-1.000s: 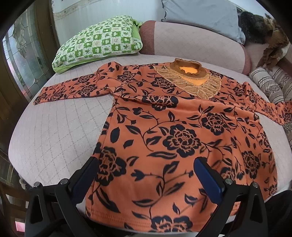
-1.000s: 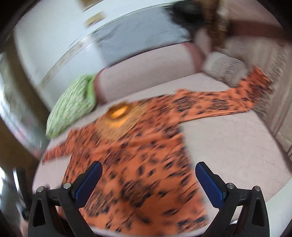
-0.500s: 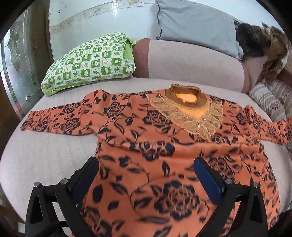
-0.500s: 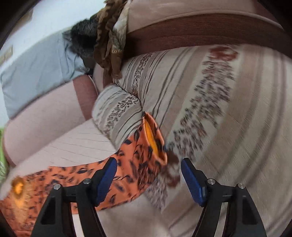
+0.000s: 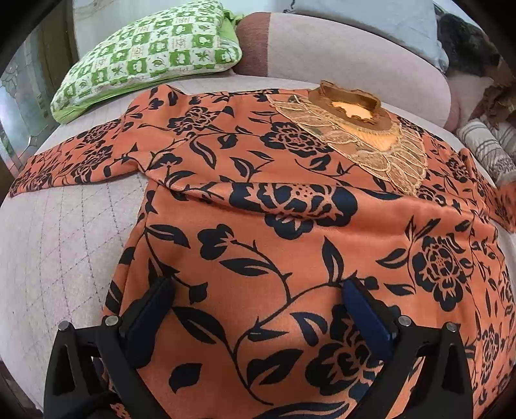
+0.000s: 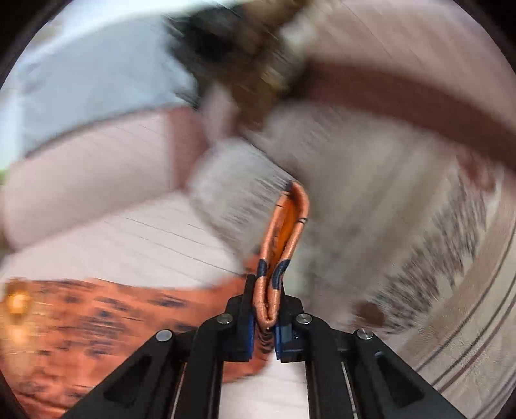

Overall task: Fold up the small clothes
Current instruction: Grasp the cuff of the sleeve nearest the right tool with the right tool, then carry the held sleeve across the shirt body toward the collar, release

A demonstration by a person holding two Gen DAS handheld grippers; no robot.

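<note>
An orange top with black flowers (image 5: 274,232) lies flat, front up, on the pale quilted seat (image 5: 54,245). Its lace collar (image 5: 358,129) points away from me. My left gripper (image 5: 258,309) is open and hovers low over the body of the top, its blue pads (image 5: 151,309) spread wide. In the blurred right wrist view my right gripper (image 6: 266,309) is shut on the cuff of the top's right sleeve (image 6: 283,232). The cuff stands up between the jaws. The rest of the top (image 6: 106,325) trails to the left.
A green and white checked pillow (image 5: 148,54) lies at the back left. A pink bolster (image 5: 338,48) and a grey cushion (image 5: 371,13) run along the back. A striped cushion (image 5: 487,148) sits at the right, also behind the cuff (image 6: 403,232).
My right gripper has closed on the sleeve cuff, which was loose between its open jaws before. My left gripper has moved forward and lower over the top.
</note>
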